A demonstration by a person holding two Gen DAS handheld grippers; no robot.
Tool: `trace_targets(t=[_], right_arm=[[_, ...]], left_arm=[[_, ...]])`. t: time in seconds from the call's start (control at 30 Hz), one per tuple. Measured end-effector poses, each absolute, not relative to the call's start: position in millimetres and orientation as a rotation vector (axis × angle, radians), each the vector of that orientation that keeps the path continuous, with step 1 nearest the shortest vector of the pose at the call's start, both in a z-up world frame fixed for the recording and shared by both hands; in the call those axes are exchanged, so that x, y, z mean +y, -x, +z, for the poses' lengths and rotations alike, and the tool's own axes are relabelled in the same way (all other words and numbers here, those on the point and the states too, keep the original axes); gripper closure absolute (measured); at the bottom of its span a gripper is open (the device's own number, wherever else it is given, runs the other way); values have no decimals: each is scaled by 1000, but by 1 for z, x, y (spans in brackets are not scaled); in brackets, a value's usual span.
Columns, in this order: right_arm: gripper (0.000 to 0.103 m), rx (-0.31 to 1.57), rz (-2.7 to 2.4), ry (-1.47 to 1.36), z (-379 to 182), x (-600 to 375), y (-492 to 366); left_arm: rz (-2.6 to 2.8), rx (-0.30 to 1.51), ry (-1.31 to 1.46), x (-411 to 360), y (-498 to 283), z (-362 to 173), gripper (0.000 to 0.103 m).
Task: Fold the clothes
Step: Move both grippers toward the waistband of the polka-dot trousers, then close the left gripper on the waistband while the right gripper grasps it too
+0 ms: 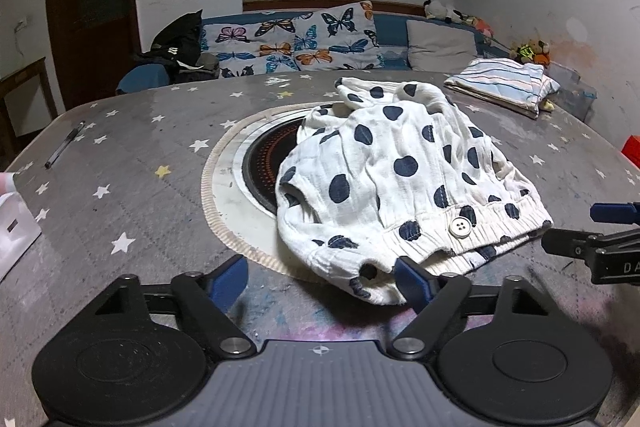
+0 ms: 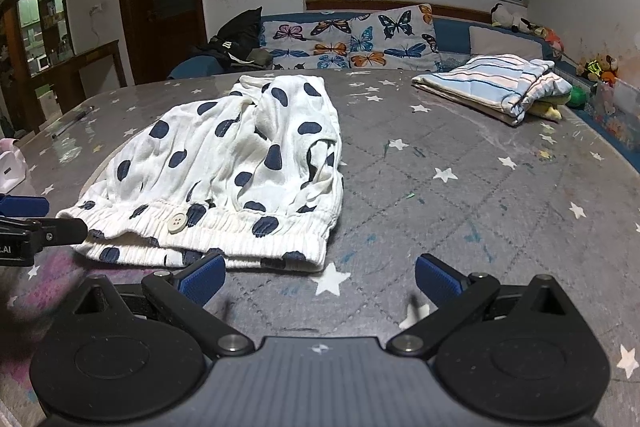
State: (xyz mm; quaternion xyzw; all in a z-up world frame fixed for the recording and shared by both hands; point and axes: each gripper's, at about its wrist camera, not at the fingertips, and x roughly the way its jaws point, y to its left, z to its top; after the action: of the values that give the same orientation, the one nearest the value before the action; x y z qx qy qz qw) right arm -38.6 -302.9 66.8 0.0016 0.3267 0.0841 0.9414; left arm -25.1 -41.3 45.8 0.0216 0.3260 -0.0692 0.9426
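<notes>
A white pair of shorts with dark blue spots (image 1: pixel 404 183) lay rumpled on the grey star-printed table cover (image 1: pixel 132 187), partly over the round burner (image 1: pixel 264 163) set into the middle of the table, with its ribbed waistband (image 2: pixel 240 231) and single white button (image 1: pixel 459 227) turned toward the person. That orientation made sense for a first fold: the waistband is the straightest, firmest edge, so it was the natural place to take hold from both ends. The left gripper (image 1: pixel 322 277) stood low at the near left corner of the waistband, its jaws fairly wide apart; its right pad lay against the bunched cloth at that corner, but nothing was pinched between the two pads, so it held nothing. The right gripper (image 2: pixel 318 277) hovered just beside the other end of the waistband, over bare table cover, jaws wide and empty, with its left pad close to the hem edge. Both tools pointed down at a slant toward the table, probably so the lower finger could slide under the fabric. The legs of the shorts were still twisted and heaped toward the far side, so the garment looked to need spreading flat before any fold. A folded striped cloth (image 2: pixel 496 87) sat well apart at the far right, likely the pile for finished pieces, and a pen (image 1: pixel 64 145) lay off to the left, clear of the work.
</notes>
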Motion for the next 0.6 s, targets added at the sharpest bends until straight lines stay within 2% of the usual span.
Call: trace_targets(t=[0.23,0.3,0.6], right_arm=[[6,676,179,-10,65,-304,31],[12,679,185,-10,65,-305,29],[13,683,198,-7,66,-304,21]], left_arm=[[-175,677,-59,-47,18,44,45],[-182,680,-62,-49,16,43,53],[-185,685,-76,-53,11,43,53]])
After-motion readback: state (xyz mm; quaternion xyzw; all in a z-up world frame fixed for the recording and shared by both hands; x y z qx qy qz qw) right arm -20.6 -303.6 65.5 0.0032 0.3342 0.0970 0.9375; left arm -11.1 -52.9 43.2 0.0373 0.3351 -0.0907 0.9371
